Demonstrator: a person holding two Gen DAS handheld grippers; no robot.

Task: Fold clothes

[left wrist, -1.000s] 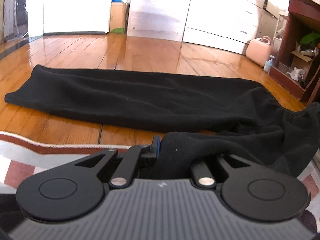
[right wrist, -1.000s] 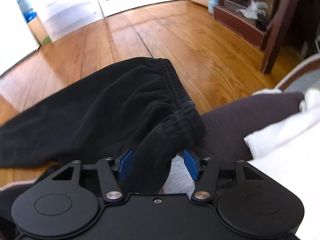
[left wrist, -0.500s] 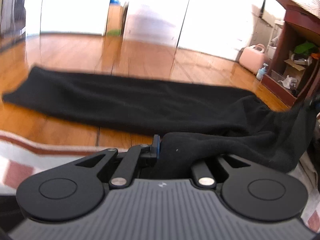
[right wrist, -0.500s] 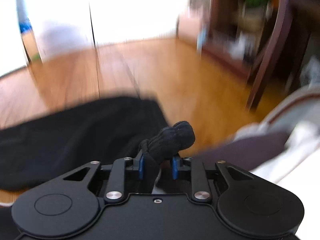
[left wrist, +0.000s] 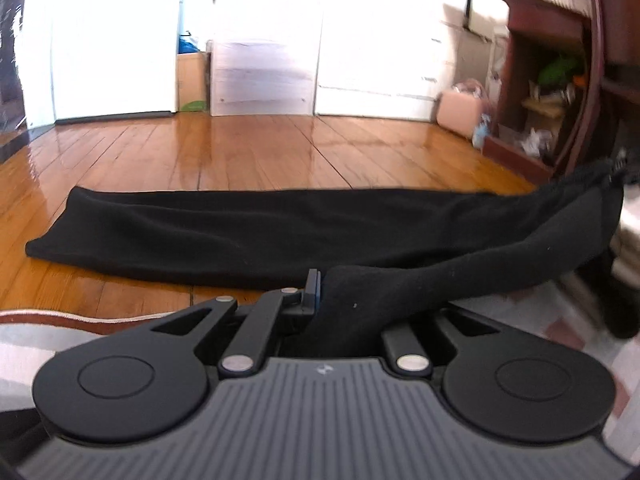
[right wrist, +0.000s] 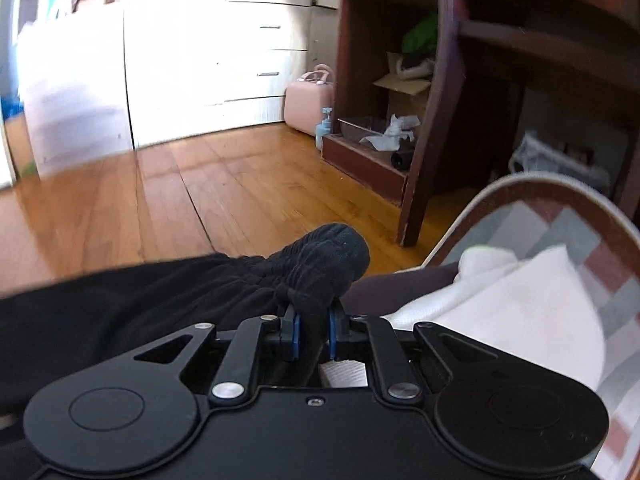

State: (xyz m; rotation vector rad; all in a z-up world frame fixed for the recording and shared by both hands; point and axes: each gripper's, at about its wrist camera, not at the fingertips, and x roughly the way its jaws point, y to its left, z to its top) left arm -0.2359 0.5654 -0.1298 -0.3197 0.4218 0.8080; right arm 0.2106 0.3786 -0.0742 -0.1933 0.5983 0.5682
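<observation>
Black trousers (left wrist: 248, 236) lie stretched across the wooden floor, one leg flat and reaching far left. My left gripper (left wrist: 320, 300) is shut on a fold of the black cloth, which rises taut to the right. In the right wrist view my right gripper (right wrist: 314, 334) has its jaws closing on the bunched elastic waistband (right wrist: 324, 256) of the trousers (right wrist: 120, 300); the blue pads press on the cloth. The waistband bulges up above the fingers.
A patterned rug (right wrist: 560, 224) with white cloth (right wrist: 520, 300) and a dark garment (right wrist: 400, 284) lies at the right. A dark wooden shelf unit (right wrist: 432, 120), a pink case (right wrist: 308, 100) and white drawers (right wrist: 224, 52) stand behind. Bare wooden floor (left wrist: 248, 152) stretches beyond the trousers.
My right gripper has closed on the waistband and lifted it, swinging to face the shelf. My left gripper has risen with its cloth, which now pulls taut to the right.
</observation>
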